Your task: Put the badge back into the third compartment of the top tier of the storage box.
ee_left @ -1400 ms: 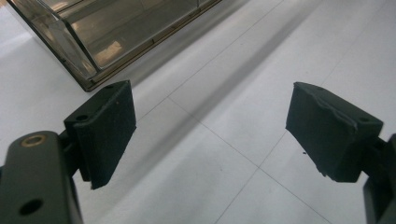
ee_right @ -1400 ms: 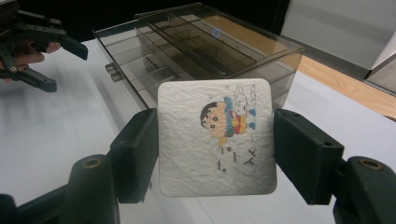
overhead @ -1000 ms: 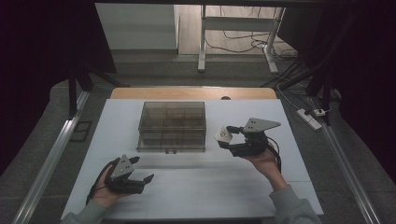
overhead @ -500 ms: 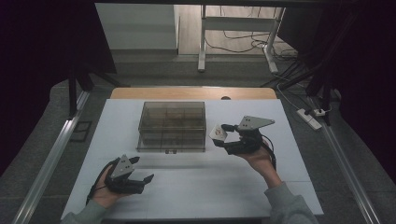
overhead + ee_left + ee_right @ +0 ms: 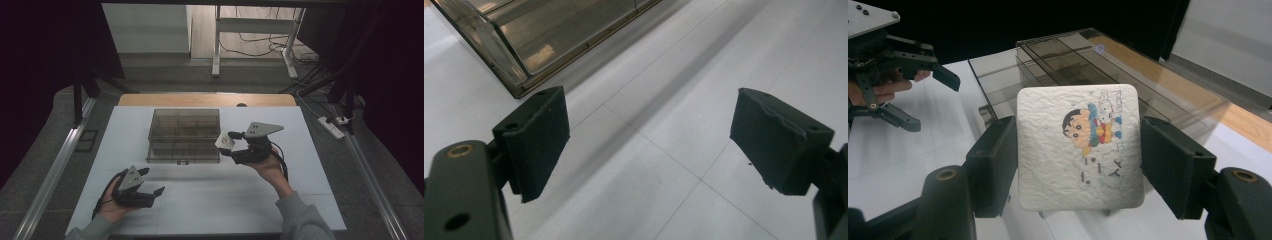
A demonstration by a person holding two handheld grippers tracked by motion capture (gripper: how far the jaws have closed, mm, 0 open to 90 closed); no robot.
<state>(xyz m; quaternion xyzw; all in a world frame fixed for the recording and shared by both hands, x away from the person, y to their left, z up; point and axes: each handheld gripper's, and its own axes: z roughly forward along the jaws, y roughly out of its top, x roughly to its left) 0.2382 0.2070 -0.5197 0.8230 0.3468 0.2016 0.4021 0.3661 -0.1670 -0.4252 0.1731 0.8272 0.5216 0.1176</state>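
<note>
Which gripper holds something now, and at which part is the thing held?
The right gripper holds a white square cartoon-printed coaster by two opposite side edges. The left gripper is open and holds nothing.

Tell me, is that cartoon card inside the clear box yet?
Not yet: the right tool holds the card beside the box.

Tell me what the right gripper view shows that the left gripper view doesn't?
The right gripper view alone shows the right tool shut on a white square card with a cartoon picture, and the other tool held in a hand. The left gripper view alone shows the left tool open over bare table. Both show the clear compartment box and the white table.
</note>
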